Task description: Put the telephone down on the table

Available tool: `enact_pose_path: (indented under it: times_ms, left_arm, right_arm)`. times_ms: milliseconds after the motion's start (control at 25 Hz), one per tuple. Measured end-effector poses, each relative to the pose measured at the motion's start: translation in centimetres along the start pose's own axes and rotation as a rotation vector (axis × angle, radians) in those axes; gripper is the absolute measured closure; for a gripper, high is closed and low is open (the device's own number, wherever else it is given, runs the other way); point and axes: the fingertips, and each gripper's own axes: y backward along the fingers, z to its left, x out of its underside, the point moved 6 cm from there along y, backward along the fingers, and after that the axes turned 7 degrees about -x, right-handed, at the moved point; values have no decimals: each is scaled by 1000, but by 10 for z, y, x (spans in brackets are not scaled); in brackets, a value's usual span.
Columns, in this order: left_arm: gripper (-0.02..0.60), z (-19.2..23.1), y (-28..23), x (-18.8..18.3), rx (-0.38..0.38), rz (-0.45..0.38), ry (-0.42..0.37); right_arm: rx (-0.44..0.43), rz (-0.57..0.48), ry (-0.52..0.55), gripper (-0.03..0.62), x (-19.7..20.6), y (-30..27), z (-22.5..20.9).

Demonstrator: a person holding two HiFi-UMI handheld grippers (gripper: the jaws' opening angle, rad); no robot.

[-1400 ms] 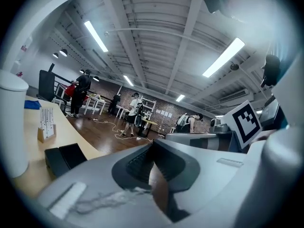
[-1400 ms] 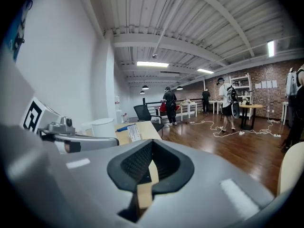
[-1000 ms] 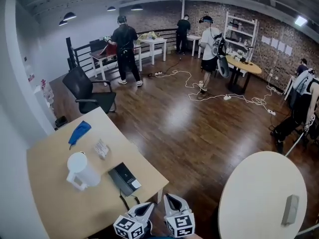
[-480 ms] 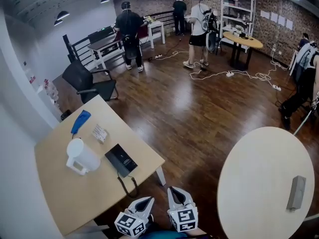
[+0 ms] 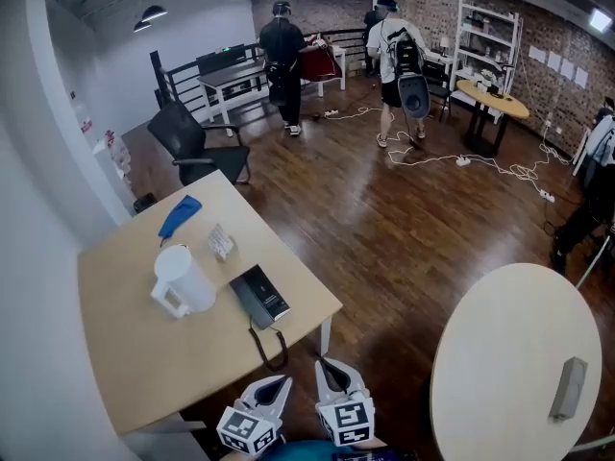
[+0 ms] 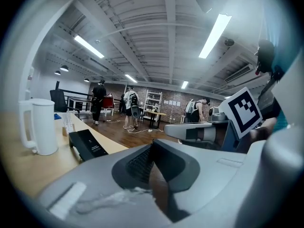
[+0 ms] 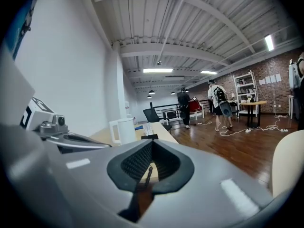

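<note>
Status: telephone (image 5: 259, 296) lies on bench (image 5: 144, 363) at your 11 o'clock | your left gripper (image 5: 274, 389) and right gripper (image 5: 332, 371) are closed, empty | task looks done.

Your left gripper (image 6: 152, 150): jaws closed together, nothing between. White jug (image 6: 40, 126) at left edge, black telephone (image 6: 88, 144) just right of it on the table (image 6: 19, 170).

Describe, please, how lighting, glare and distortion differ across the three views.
Head view: the wide lens bows the walls, ceiling lights leave a pale sheen on the dark wood floor, and the square table is evenly lit. Left gripper view: strong fisheye with dark corners; the white jug is sharp, the left gripper close up is soft. Right gripper view: same fisheye, bright ceiling strips, and the right gripper is blurred nearby.
</note>
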Motion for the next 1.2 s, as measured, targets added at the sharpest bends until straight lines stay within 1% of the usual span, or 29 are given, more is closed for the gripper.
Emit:
enact_pose_path:
  times_ms: [120,240,480,600,840,1040,1200]
  left_arm:
    - [589,19,22,0,-32,-16,-12]
    - [589,33,37,0,-46,-30,-21]
    - [591,48,61,0,-39,-58,-52]
    - [591,48,71,0,-25,-72,-57]
    - [591,44,82,-6,2,-113,-93]
    - [591,38,92,-5,28,-103,-124]
    - [591,33,98,-3,43,-93,-127]
  right_arm:
    - [-23,11,27,600,-4,-10,31]
    - [-25,24,45,600,-5,-13,55]
    - [43,10,42,600,-6,-9,79]
    - [70,13,42,602,-3,0,90]
    - [97,1,55,602,2,18,105]
    - [143,-14,52,602,4,31,111]
    - [146,-11,53,603,6,35,117]
